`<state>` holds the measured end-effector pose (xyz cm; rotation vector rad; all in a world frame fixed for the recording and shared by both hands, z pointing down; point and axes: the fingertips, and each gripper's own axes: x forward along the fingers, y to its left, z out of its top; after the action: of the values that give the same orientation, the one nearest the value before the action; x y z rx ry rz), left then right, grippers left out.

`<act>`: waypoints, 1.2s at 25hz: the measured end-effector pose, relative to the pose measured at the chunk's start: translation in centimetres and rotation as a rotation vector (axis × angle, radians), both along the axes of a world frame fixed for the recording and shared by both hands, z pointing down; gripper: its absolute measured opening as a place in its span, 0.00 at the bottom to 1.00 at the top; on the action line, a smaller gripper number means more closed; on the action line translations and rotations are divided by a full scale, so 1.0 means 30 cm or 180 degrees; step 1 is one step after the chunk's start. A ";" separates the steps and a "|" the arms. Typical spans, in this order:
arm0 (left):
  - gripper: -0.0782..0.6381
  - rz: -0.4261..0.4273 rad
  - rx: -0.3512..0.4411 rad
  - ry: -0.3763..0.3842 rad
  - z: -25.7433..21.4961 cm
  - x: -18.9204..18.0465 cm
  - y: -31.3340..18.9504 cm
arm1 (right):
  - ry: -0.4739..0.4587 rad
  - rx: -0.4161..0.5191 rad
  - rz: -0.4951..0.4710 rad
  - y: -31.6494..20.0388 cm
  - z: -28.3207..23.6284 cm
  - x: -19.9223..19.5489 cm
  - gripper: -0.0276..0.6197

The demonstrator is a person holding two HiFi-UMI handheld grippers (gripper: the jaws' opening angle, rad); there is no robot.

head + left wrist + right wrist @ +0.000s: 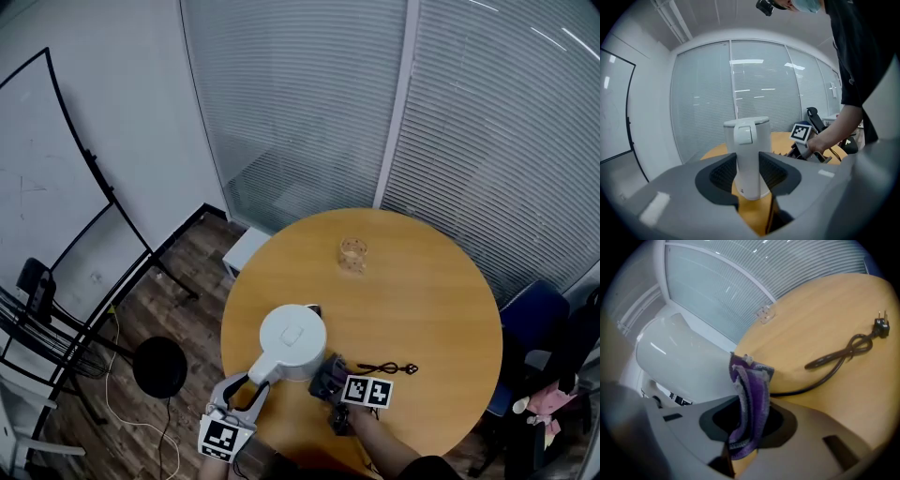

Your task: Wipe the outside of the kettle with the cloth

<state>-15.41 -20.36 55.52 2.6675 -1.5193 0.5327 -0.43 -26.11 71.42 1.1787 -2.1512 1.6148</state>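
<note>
1. The white kettle [292, 339] stands upright on the round wooden surface [427, 300], close to its near edge.
2. The left tongs [747, 174] are clenched on the kettle's handle [747, 154].
3. The right tongs [749, 423] grip a purple cloth [751, 390], just beside the kettle's side.
4. A black power cord [839, 357] lies to the right, and a glass [352, 254] stands farther back.

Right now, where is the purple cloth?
Pinched in the jaws of the right gripper, the purple cloth sits just right of the white kettle in the head view.
</note>
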 end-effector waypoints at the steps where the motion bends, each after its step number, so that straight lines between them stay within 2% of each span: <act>1: 0.33 0.0041 -0.0035 0.0025 -0.002 -0.004 -0.006 | -0.0067 0.0059 0.0010 -0.005 -0.036 0.008 0.19; 3: 0.33 0.0145 -0.0084 0.0047 -0.001 -0.020 -0.020 | -0.0216 0.0209 0.0022 -0.022 -0.124 0.024 0.19; 6: 0.33 0.0259 -0.0047 -0.0126 0.017 -0.065 -0.058 | -0.0373 0.0507 0.0012 -0.057 -0.283 0.051 0.19; 10: 0.33 0.0131 -0.0070 -0.0262 0.036 -0.113 -0.128 | -0.0593 0.0876 0.0032 -0.098 -0.486 0.084 0.19; 15: 0.33 0.0060 -0.0084 -0.0367 0.052 -0.138 -0.206 | -0.0821 0.1140 -0.0214 -0.080 -0.660 0.057 0.19; 20: 0.32 0.0038 -0.0109 -0.0350 0.061 -0.158 -0.260 | -0.1109 0.1053 -0.0238 -0.047 -0.695 0.011 0.19; 27: 0.32 0.0023 -0.0111 -0.0308 0.060 -0.154 -0.277 | -0.1182 0.0728 -0.0127 -0.044 -0.557 0.001 0.19; 30: 0.32 0.0006 -0.0118 -0.0281 0.062 -0.156 -0.280 | -0.1091 0.0562 -0.0114 -0.052 -0.460 0.003 0.19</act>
<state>-20.09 -28.76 57.37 2.6513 -1.5123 0.6804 -0.36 -27.66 57.63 0.9554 -2.5545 1.7486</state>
